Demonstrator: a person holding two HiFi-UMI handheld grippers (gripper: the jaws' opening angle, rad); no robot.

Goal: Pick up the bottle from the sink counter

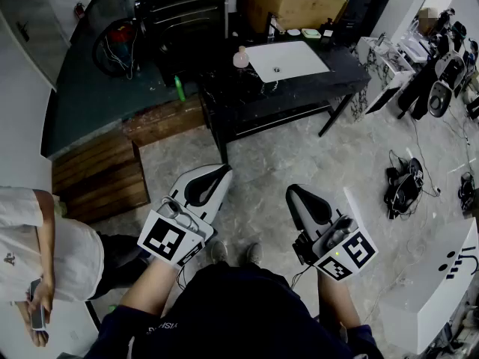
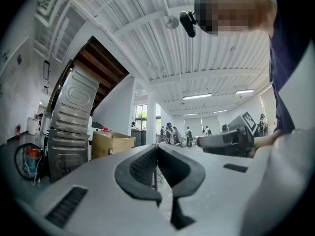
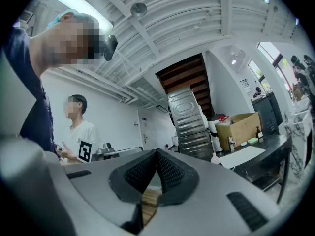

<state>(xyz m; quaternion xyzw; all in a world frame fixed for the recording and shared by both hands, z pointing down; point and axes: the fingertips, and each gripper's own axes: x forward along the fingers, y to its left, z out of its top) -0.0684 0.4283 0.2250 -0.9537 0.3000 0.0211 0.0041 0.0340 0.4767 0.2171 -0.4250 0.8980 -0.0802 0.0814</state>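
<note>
Your 2 grippers sit close to your body, above the floor. The left gripper [image 1: 221, 174] has its jaws clenched together on nothing, and the right gripper [image 1: 294, 193] is likewise clamped and empty. Well beyond them, the pink bottle [image 1: 240, 57] stands upright on the black sink counter [image 1: 239, 97], just beside the white basin's [image 1: 288, 60] left edge.

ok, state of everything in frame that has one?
left tongs: shut, empty
right tongs: shut, empty
small pink plastic bottle: upright on the counter beside the sink, not yet picked up
white rectangular sink basin: nothing in it
brown cardboard box: top open
</note>
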